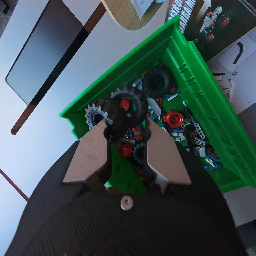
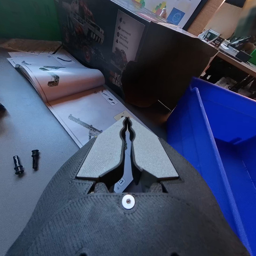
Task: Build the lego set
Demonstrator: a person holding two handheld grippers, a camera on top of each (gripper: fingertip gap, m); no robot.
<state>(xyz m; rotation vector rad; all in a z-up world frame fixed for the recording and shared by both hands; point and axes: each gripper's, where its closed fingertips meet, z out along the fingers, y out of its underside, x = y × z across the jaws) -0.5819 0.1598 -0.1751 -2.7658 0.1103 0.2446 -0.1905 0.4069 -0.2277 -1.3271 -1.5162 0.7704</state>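
The green bin (image 1: 196, 77) is sitting tilted across the left wrist view, crowding the white table (image 1: 41, 152), with the set's box (image 1: 216, 27) leaning just behind its far wall. Inside it, black tyres are piling over one another – one tyre (image 1: 128, 109) with a red hub (image 1: 124, 103) showing through its middle is lying on a grey-lugged tyre (image 1: 94, 116), and another tyre (image 1: 156, 81) is resting in the far corner. Loose small pieces (image 1: 194, 137) are lying scattered along the bin's right side, too jumbled to tell apart.

The left gripper (image 1: 126, 128) is reaching down into the bin, its fingers standing apart; the near edge of the hubbed tyre is lying between the tips, though contact is hard to make out.

In the right wrist view, the right gripper (image 2: 127, 117) is hovering over the open instruction booklet (image 2: 77, 99), fingertips meeting and gripping nothing visible. It is covering part of the page. Two black pins (image 2: 26, 161) are lying apart on the grey table (image 2: 27, 124) – the blue bin (image 2: 216, 124) is standing just to the right, its inside mostly cut off.
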